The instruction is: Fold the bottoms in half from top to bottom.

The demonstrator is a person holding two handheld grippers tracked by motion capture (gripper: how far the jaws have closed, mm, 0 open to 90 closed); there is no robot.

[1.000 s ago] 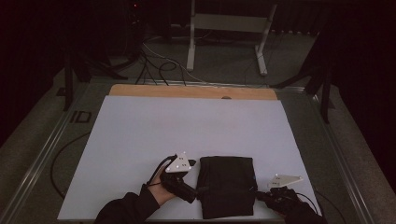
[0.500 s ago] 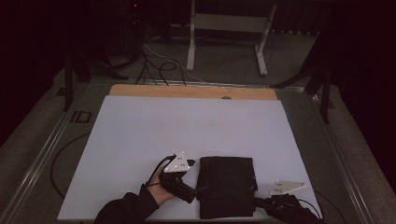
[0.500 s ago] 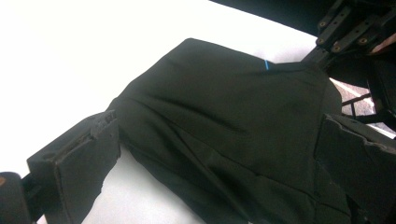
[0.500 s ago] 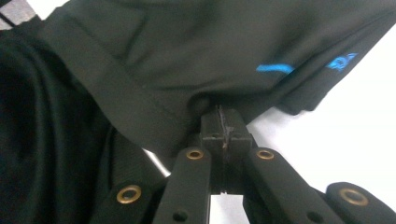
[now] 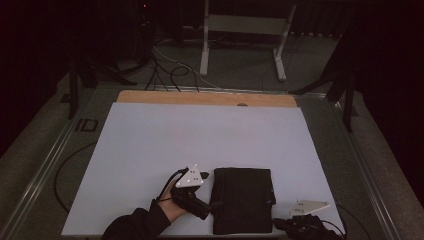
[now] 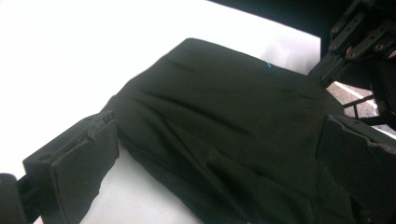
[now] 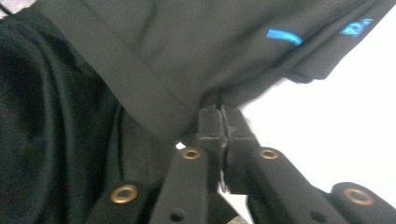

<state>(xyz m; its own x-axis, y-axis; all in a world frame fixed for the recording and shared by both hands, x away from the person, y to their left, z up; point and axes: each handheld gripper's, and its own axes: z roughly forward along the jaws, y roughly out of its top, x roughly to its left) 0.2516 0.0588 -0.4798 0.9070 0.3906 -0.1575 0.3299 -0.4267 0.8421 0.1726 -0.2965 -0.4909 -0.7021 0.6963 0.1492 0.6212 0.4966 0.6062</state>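
Folding looks nearly done: black garment (image 5: 243,200) lies as a neat rectangle at the near edge of the white sheet (image 5: 200,135); risk, as I judge it, is the right gripper (image 7: 219,116) dragging the fold apart if it pulls away before letting go; its jaws have just eased slightly, yet sit almost together, pinching a hem; left gripper (image 6: 205,158) stands spread wide, cloth between the jaws, pads not pressing.

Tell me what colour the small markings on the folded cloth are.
Bright blue on the black folded cloth; clearest in the right gripper view.
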